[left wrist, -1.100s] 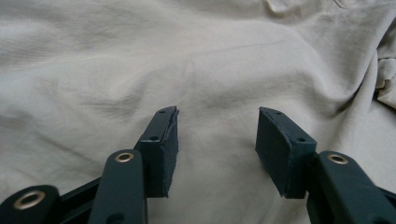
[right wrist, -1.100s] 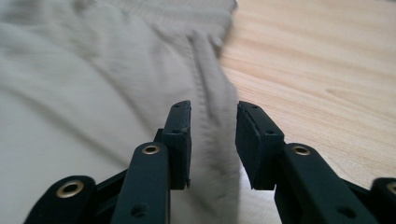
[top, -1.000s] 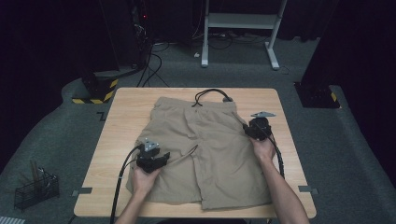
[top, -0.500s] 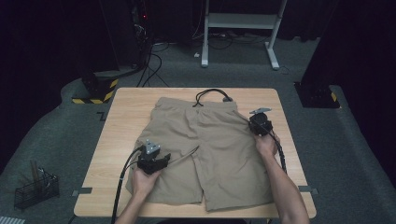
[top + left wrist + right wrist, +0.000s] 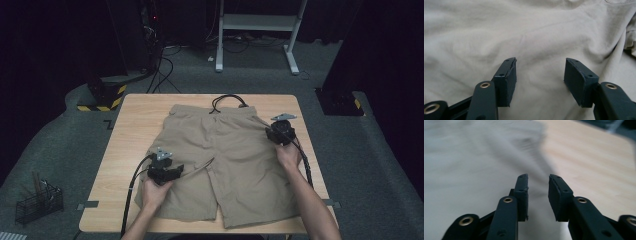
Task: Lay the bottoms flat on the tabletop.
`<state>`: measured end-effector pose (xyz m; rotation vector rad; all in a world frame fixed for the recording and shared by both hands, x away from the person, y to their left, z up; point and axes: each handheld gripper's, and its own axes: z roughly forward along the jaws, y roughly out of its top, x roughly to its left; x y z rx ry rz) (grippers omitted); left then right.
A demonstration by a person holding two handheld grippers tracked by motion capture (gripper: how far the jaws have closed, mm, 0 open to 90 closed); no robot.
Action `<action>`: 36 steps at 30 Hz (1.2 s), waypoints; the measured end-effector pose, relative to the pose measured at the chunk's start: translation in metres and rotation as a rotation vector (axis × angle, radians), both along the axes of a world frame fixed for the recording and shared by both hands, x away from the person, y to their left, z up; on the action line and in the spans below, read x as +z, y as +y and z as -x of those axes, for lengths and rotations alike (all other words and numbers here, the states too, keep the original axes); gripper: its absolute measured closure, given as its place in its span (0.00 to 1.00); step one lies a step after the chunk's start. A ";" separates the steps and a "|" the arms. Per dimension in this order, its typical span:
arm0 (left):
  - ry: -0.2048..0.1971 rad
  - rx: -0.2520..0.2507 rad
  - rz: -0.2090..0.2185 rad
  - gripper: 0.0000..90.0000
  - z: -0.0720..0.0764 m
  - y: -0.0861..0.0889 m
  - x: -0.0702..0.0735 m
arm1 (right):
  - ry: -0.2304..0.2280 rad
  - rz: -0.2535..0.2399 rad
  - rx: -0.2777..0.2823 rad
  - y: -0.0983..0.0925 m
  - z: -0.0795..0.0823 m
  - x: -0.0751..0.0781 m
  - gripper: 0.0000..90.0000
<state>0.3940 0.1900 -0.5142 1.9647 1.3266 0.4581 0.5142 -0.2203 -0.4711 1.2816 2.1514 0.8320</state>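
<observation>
Dark room, pale wooden desk (image 5: 131, 135): khaki cotton shorts (image 5: 225, 160) lie flat mid-desk. Left gripper (image 5: 539, 72) gapes over one leg; right gripper (image 5: 538, 182), jaws just opening and empty, hovers near the right waist. Folding seemingly begins; next, pinch cloth.

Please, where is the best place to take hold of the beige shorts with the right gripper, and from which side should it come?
Probably the waistband corner of the shorts near the right gripper, coming from the table's right edge. The shorts lie flat there, so the hem gives a thick edge for the open jaws to pinch.
</observation>
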 end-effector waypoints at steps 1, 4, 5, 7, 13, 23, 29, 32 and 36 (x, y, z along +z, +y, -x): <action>0.002 0.000 0.001 0.48 -0.001 -0.001 0.001 | 0.027 -0.004 0.018 0.002 0.008 -0.002 0.74; 0.014 -0.011 -0.007 0.47 -0.006 -0.005 0.003 | 0.065 -0.008 0.029 0.004 0.026 -0.016 0.71; 0.023 -0.015 -0.013 0.46 -0.009 -0.006 0.002 | 0.083 -0.006 0.019 0.004 0.027 -0.022 0.71; 0.035 -0.013 -0.019 0.46 -0.013 -0.008 -0.001 | 0.106 0.004 -0.014 0.002 0.024 -0.034 0.69; 0.045 -0.014 -0.029 0.45 -0.034 -0.013 0.000 | 0.065 -0.048 -0.104 -0.014 -0.009 -0.043 0.66; 0.026 -0.016 -0.043 0.44 -0.016 -0.007 -0.002 | 0.014 -0.015 0.028 0.001 0.036 -0.028 0.56; 0.017 0.006 -0.071 0.45 0.009 0.007 -0.002 | 0.066 -0.065 0.069 -0.002 0.084 -0.046 0.53; 0.028 0.017 -0.053 0.45 0.014 0.011 -0.001 | 0.036 -0.073 0.082 -0.001 0.099 -0.049 0.50; -0.036 -0.009 0.001 0.44 0.024 0.010 0.000 | -0.005 -0.074 0.086 0.002 0.119 -0.046 0.48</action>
